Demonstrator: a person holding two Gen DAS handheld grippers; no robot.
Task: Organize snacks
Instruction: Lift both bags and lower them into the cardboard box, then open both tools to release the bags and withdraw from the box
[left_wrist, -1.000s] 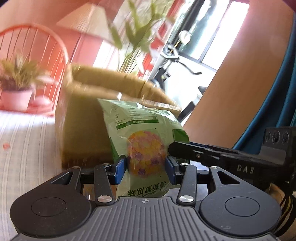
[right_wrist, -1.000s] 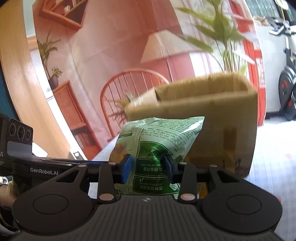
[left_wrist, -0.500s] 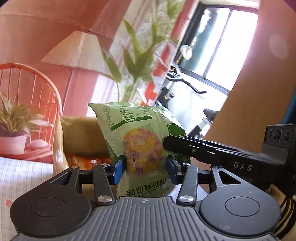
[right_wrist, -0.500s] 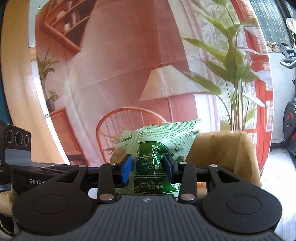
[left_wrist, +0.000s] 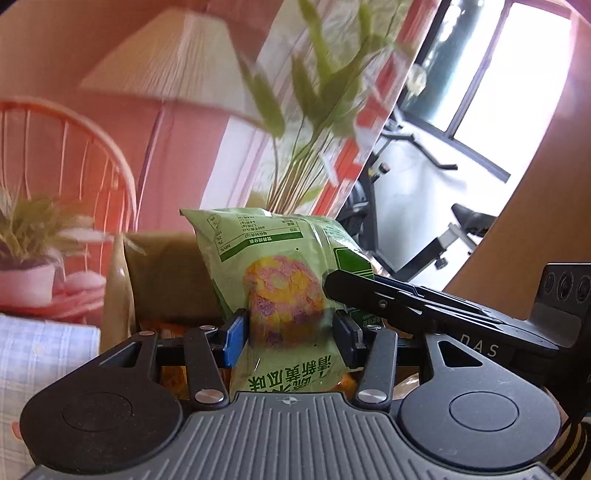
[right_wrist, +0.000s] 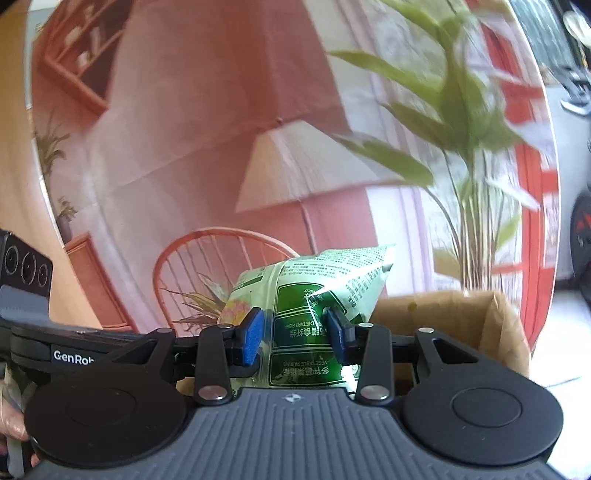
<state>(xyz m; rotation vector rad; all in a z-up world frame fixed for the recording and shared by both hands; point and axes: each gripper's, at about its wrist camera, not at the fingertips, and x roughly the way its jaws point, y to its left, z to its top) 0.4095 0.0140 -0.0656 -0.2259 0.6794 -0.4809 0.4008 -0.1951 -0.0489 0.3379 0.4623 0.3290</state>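
Both grippers hold one green snack bag. In the left wrist view my left gripper (left_wrist: 290, 338) is shut on the green snack bag (left_wrist: 273, 258), whose front shows a yellow and purple picture. The right gripper's fingers (left_wrist: 388, 299) reach in from the right and clamp the bag's far side. In the right wrist view my right gripper (right_wrist: 295, 334) is shut on the bag's printed back (right_wrist: 314, 288). The open cardboard box (left_wrist: 166, 273) stands just behind and below the bag, also in the right wrist view (right_wrist: 461, 314). Orange packets (left_wrist: 173, 373) lie inside it.
A checked tablecloth (left_wrist: 40, 354) covers the table at left. Behind the box are a red chair (right_wrist: 221, 254), a potted plant (left_wrist: 26, 258), a lamp (right_wrist: 295, 166), a tall leafy plant (right_wrist: 461, 122) and an exercise bike (left_wrist: 424, 221).
Both grippers have lifted the bag up and toward the box. The box has dropped lower in both views, and its open top with orange packets now shows under the bag.
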